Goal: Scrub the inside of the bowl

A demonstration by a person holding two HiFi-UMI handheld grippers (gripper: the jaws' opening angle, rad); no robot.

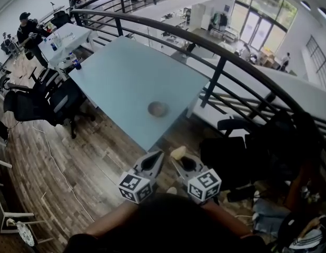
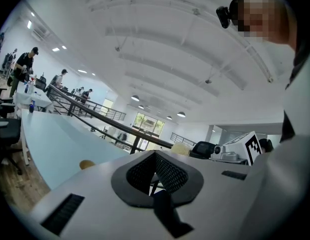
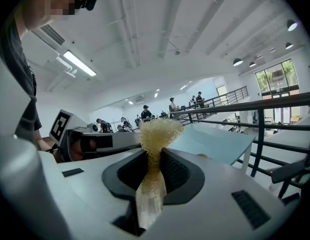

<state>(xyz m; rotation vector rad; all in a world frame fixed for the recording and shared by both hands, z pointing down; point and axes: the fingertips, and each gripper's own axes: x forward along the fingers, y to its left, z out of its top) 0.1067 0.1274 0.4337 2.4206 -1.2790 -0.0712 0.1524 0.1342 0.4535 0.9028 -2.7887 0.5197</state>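
A small brownish bowl (image 1: 158,108) sits near the front corner of a pale blue table (image 1: 126,78); it shows as a tan rim (image 2: 86,164) in the left gripper view. Both grippers hang over the floor, short of the table. My right gripper (image 1: 178,154) is shut on a yellow fibrous scrub sponge (image 3: 158,134) that sticks up between its jaws, seen pale (image 1: 178,152) from the head. My left gripper (image 1: 154,158) is shut with nothing in it, tilted upward.
A dark curved railing (image 1: 220,67) runs behind and right of the table. Black office chairs (image 1: 41,101) stand left of it on the wooden floor. A second table (image 1: 65,41) with bottles and people lies farther left. A dark chair (image 1: 231,152) stands at the right.
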